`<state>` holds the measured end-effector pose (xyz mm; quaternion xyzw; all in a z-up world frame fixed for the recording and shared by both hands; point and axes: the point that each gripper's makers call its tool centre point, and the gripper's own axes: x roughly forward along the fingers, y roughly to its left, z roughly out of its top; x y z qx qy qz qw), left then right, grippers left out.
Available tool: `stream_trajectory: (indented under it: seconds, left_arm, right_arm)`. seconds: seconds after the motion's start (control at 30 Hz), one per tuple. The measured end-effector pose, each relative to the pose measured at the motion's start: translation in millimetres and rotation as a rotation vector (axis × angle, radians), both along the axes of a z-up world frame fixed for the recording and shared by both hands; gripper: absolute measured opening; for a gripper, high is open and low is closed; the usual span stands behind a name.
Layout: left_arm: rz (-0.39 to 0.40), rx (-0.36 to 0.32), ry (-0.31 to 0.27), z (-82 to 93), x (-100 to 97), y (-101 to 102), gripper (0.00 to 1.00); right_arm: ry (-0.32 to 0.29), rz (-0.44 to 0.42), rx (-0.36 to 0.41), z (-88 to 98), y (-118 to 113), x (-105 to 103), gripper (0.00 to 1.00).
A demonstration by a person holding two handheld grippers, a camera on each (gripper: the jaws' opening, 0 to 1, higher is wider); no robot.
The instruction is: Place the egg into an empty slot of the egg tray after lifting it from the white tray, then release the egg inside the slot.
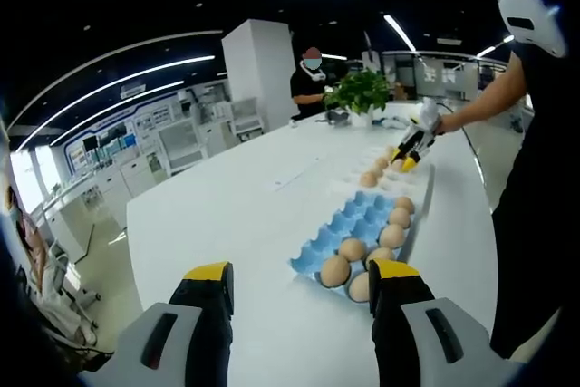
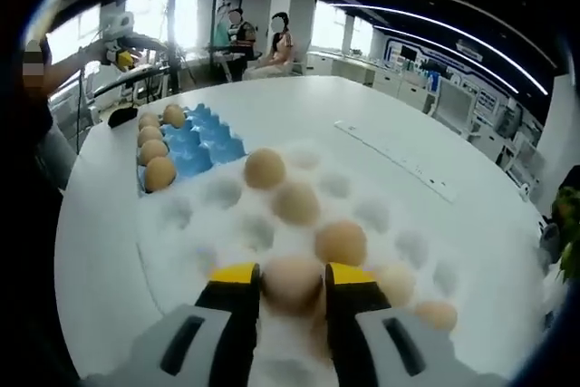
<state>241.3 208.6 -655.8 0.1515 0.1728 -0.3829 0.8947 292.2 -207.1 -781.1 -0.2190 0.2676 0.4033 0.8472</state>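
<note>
Right jaws tight around an egg (image 2: 292,280) mid white tray (image 2: 181,251); left jaws apart, well off.

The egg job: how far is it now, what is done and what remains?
Done: several eggs already sit in the blue egg tray. In hand: the right gripper has an egg between its jaws, low over the white tray. Left: carry it to an empty blue slot and release. The left gripper is open.

Left gripper (image 1: 301,283) agape, right gripper (image 2: 292,280) clamped.
</note>
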Motion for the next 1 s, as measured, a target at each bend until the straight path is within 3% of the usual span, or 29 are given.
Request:
stream_trajectory:
  seconds: [0.1,0.17,0.2,0.33,0.43,0.5,1.0]
  left_arm:
    - [-0.009,-0.004,-0.005,2.1,0.5,-4.2,0.60]
    - [-0.011,-0.004,-0.006,2.6,0.7,-4.9,0.60]
    - [-0.010,-0.005,-0.008,3.0,1.0,-5.1,0.60]
    - [-0.009,-0.006,-0.012,4.2,1.0,-4.3,0.59]
    - [0.001,-0.025,-0.018,6.1,2.0,-1.9,0.59]
    - [0.006,-0.018,-0.018,5.1,2.4,-0.8,0.59]
    - [0.009,-0.021,-0.009,2.0,0.8,-1.4,0.60]
  right_arm:
    - [0.007,0.026,-0.018,-0.6,2.4,-0.8,0.29]
    - [0.089,-0.079,0.027,-3.2,-0.7,-0.5,0.28]
    - [0.104,-0.060,0.015,-4.2,-0.5,-0.3,0.28]
    - [0.110,-0.041,0.017,-4.6,0.2,0.3,0.28]
    - [0.043,0.044,0.002,-2.3,3.6,2.1,0.30]
    - [0.125,-0.037,0.081,-4.5,2.3,1.5,0.29]
    - [0.145,-0.056,0.023,-5.2,1.5,1.6,0.27]
